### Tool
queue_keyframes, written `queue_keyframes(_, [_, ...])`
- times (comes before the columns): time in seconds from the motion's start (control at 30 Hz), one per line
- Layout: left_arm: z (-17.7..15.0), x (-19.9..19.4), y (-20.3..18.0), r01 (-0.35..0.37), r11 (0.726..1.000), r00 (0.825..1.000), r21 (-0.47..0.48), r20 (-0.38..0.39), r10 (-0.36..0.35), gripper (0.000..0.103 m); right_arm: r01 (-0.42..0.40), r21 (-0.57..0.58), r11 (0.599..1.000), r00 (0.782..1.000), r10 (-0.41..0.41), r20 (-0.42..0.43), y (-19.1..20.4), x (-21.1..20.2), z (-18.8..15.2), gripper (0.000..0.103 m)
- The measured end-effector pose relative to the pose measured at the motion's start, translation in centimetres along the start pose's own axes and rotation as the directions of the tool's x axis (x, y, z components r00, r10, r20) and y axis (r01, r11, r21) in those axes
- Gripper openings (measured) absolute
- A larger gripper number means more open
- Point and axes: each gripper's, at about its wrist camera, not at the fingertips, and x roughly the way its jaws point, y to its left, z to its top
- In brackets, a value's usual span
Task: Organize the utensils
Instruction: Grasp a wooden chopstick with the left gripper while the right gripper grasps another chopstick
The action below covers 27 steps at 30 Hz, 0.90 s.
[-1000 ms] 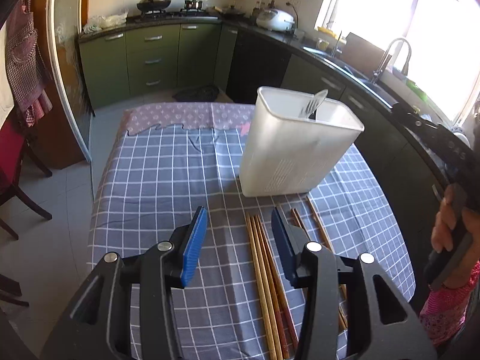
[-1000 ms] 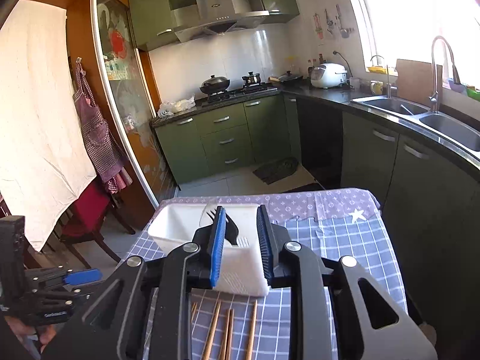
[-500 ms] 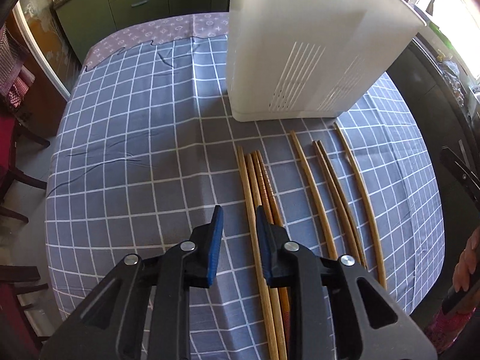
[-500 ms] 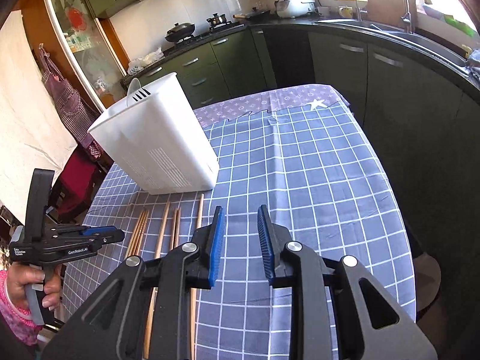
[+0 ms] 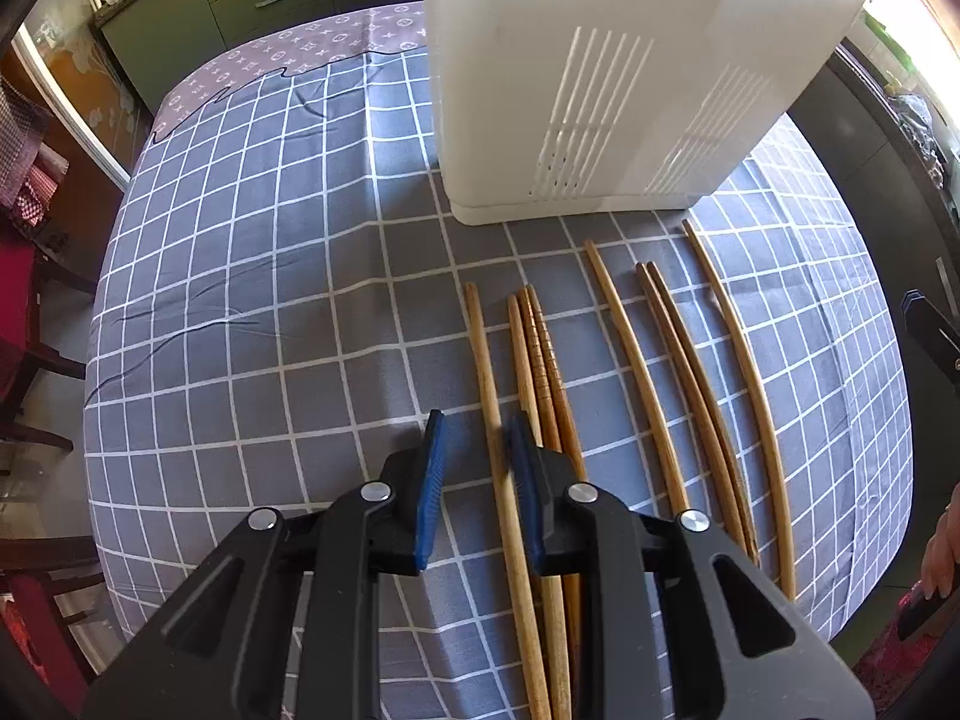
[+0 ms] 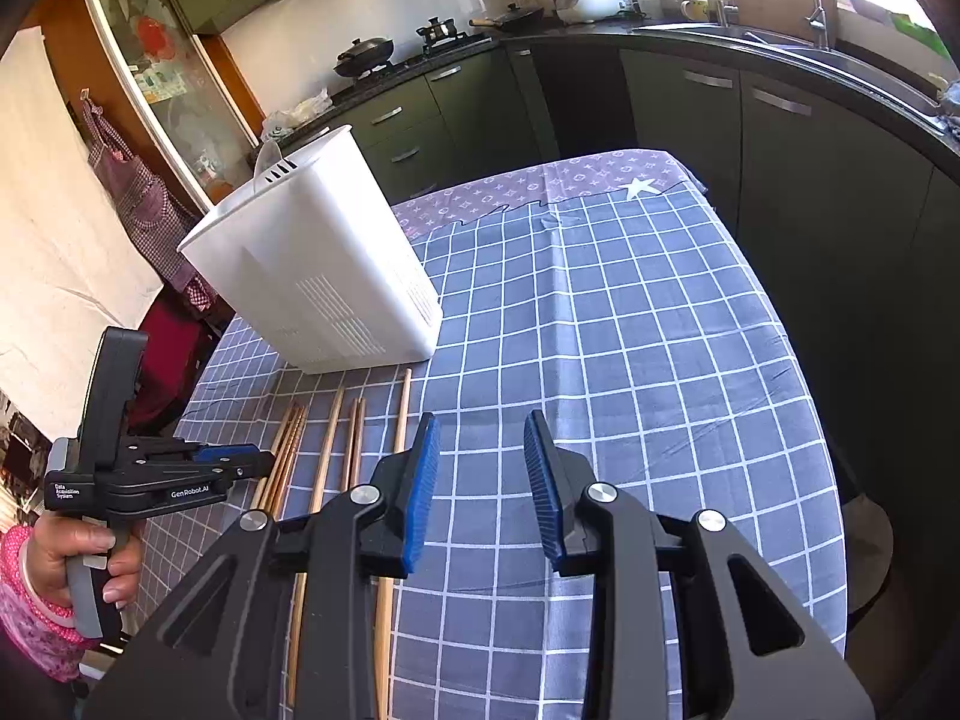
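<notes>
The counter, covered in a grey checked cloth, carries a white utensil bin standing upright at its far side, with eight wooden chopsticks lying lengthwise on the cloth just in front of it. Our right claw hangs apart over bare cloth, holding nothing. Our left claw is narrowly apart, straddling the leftmost chopstick near its middle, not yet clamped. For a clean pick, we keep the pads level with the cloth, close only on this one stick, and avoid catching its neighbours beside the right pad before lifting toward the bin.
</notes>
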Motion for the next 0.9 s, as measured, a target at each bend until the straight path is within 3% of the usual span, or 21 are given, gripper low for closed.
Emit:
queue_keyframes(0.13, [0.1,0.2,-1.3,-0.010,1.000,1.000,0.019,-0.002,0.010,0.021,-0.002,-0.002,1.000,1.000,0.002,-0.010,0.1,0.3,-0.1,0.030])
queue_keyframes(0.23, [0.3,0.2,-1.6,-0.012,1.000,1.000,0.024,-0.007,0.012,0.007,0.000,0.000,1.000,1.000,0.000,-0.016,0.0,0.4,-0.1,0.030])
queue_keyframes(0.43, [0.1,-0.4,-0.6,0.018,1.000,1.000,0.013,-0.008,-0.018,0.006,0.001,-0.002,1.000,1.000,-0.001,-0.028,0.1,0.5,-0.1,0.030])
queue_keyframes(0.67, [0.5,-5.7,1.6,0.040,0.999,0.988,-0.010,0.152,-0.038,0.006,-0.012,-0.036,0.999,0.997,0.009,-0.072,1.1,1.1,0.0,0.032])
queue_keyframes(0.9, [-0.5,-12.3,2.7,0.037,0.999,0.939,-0.015,0.343,-0.029,0.006,-0.031,-0.086,0.996,0.985,0.016,-0.174,2.8,3.7,0.3,0.032])
